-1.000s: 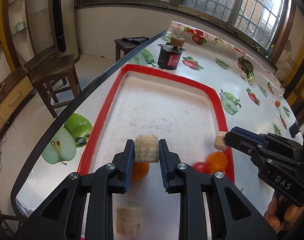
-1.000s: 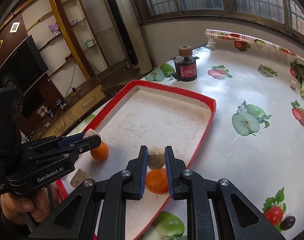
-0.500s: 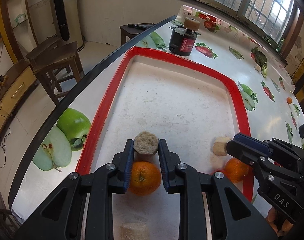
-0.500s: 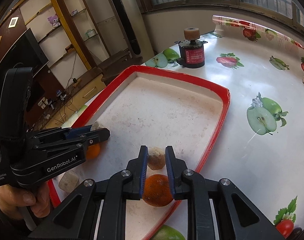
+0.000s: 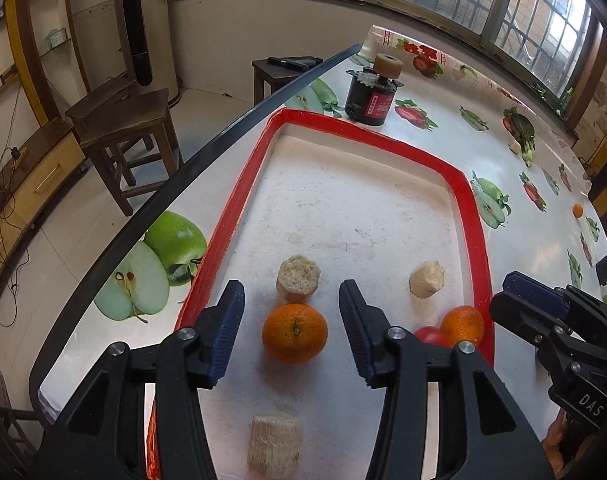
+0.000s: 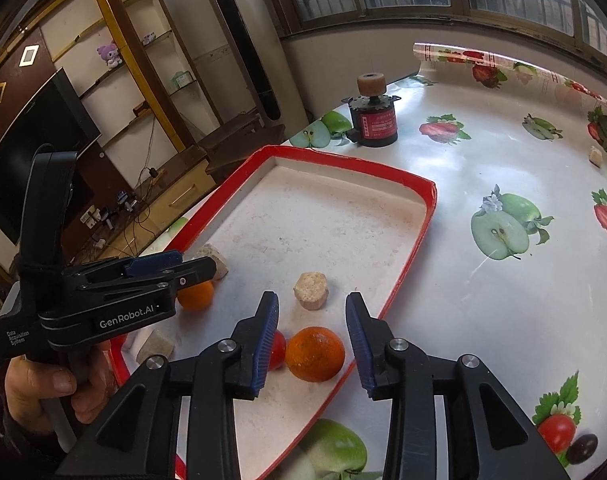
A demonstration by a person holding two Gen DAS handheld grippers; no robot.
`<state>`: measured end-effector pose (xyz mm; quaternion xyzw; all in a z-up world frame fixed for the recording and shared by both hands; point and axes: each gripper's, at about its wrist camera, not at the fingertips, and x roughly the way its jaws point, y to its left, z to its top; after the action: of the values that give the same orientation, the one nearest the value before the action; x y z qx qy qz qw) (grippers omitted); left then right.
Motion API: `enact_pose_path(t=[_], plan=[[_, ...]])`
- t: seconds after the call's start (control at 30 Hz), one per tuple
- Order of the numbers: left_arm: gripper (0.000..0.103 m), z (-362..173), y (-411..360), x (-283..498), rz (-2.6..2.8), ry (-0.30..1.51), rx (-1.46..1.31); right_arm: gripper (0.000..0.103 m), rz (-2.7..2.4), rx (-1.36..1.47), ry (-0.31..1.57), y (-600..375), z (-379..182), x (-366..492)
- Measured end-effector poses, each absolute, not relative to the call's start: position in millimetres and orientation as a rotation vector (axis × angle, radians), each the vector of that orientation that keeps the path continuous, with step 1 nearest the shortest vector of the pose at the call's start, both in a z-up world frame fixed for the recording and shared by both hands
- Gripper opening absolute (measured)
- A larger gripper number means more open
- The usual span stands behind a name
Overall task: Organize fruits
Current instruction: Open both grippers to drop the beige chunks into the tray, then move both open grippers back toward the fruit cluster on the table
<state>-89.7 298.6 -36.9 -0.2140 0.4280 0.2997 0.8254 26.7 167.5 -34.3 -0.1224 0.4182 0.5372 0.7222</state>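
Right wrist: left gripper [image 6: 207, 268] perhaps hiding orange [image 6: 196, 295]

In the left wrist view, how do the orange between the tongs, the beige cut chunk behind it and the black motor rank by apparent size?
1. Round orange, nearest.
2. Black cylindrical motor, farthest, so truly bigger perhaps.
3. Beige cut chunk.

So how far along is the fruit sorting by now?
Several pieces already lie in the red tray: two oranges, a red fruit and pale chunks. Nothing is in hand; the left gripper and right gripper are both open. A small orange sits outside on the table.
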Motion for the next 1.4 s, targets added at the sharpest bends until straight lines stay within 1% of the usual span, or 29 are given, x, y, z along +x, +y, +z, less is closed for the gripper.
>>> enact_pose_path(t=[0.43,0.9,1.07,1.4], plan=[[0.048,-22,259,-88,0.573,0.885,-0.433,0.040,1.132,-0.213,0.886,103,-13,28],[0.048,-10,203,-69,0.455,0.875,-0.387,0.041,1.003,-0.149,0.885,15,-13,47],[0.049,-7,184,-62,0.397,0.871,-0.384,0.046,0.939,-0.120,0.876,-23,-10,53],[0.049,-5,149,-46,0.320,0.884,-0.352,0.046,0.841,-0.083,0.857,-82,-4,59]])
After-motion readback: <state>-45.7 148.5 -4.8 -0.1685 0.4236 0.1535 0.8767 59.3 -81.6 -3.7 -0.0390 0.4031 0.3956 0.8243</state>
